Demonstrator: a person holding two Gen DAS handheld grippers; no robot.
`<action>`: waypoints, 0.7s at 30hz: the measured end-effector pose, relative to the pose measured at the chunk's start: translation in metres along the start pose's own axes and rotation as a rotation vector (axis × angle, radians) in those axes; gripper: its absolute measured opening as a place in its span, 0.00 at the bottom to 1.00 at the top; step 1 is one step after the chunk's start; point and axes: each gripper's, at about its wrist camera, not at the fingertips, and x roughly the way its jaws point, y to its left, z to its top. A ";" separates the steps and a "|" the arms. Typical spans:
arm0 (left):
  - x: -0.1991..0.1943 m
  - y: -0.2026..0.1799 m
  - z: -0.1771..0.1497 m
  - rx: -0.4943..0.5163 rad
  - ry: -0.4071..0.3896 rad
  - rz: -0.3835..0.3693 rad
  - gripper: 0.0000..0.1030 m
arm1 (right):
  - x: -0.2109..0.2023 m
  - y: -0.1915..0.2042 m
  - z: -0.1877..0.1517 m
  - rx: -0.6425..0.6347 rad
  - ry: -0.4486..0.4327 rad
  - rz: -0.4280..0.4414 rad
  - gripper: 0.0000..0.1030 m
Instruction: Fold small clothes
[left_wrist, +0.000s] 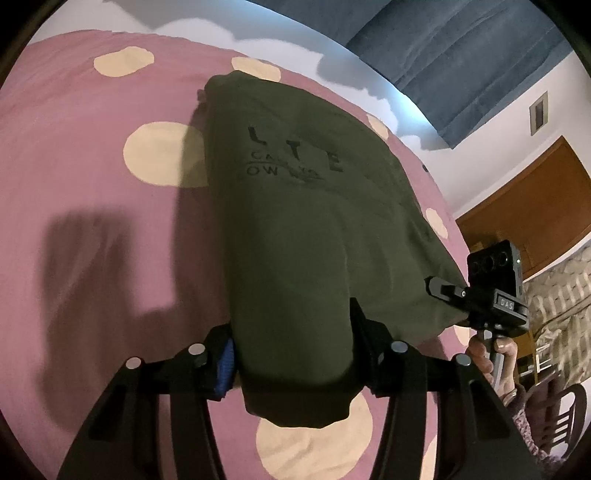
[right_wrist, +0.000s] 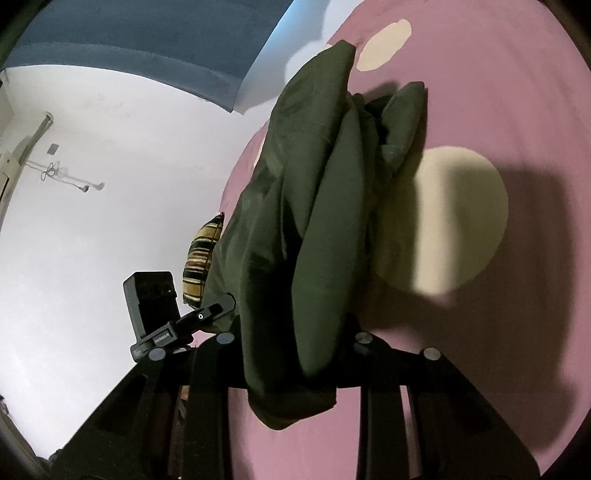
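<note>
Shirt (left_wrist: 295, 229) lies on the bed (left_wrist: 92, 221), its near hem bunched between my left fingers (left_wrist: 291, 354) and right fingers (right_wrist: 295, 343), both pinching cloth. I judge either thick, uneven bunch could slip out mid-lift, skewing the fold.

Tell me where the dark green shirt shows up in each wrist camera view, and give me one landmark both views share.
Left wrist view: the dark green shirt fills the centre, printed letters facing up, its near edge between the left tool fingers.
Right wrist view: the shirt is bunched in the centre, running from upper middle down into the right tool.
Shared landmark: the pink bedspread with cream spots beneath it.
</note>
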 end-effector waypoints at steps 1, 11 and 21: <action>0.000 -0.001 -0.001 0.001 0.000 0.000 0.51 | -0.001 -0.001 -0.002 0.000 0.002 0.002 0.25; 0.016 0.003 -0.008 0.038 0.005 0.036 0.53 | 0.007 -0.022 -0.008 0.044 0.013 0.012 0.25; 0.016 0.008 -0.013 0.042 -0.006 0.038 0.55 | 0.011 -0.033 -0.006 0.067 0.008 0.038 0.25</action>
